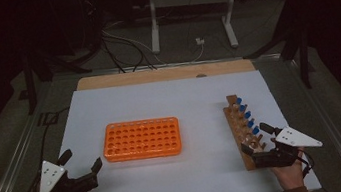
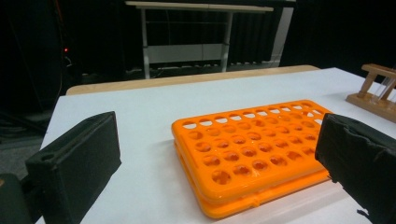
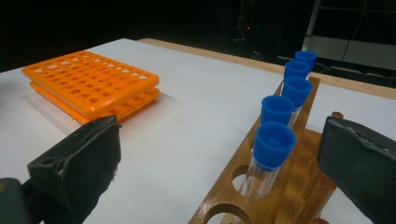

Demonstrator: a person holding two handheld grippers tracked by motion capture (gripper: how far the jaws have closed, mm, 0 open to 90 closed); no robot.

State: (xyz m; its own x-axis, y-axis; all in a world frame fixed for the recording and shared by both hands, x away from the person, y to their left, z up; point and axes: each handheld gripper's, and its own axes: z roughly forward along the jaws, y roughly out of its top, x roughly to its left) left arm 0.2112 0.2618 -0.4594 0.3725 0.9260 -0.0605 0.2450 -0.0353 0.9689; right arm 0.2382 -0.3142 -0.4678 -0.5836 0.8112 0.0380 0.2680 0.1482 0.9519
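An orange tube rack (image 1: 141, 139) with many empty holes lies mid-table on the white sheet. A wooden rack (image 1: 243, 133) at the right holds several clear tubes with blue caps (image 1: 247, 115). My left gripper (image 1: 82, 161) rests open at the front left, just short of the orange rack's near left corner. In the left gripper view the orange rack (image 2: 252, 151) lies ahead between wide-apart jaws. My right gripper (image 1: 256, 138) stands open at the wooden rack's near end. In the right gripper view the nearest blue-capped tube (image 3: 272, 144) and the wooden rack (image 3: 285, 186) sit between the jaws, untouched.
The white sheet (image 1: 184, 99) covers a wooden tabletop whose bare edge (image 1: 165, 73) runs along the back. Beyond it stand a white metal frame (image 1: 188, 2) and cables on the dark floor. Metal rails (image 1: 12, 168) flank the table.
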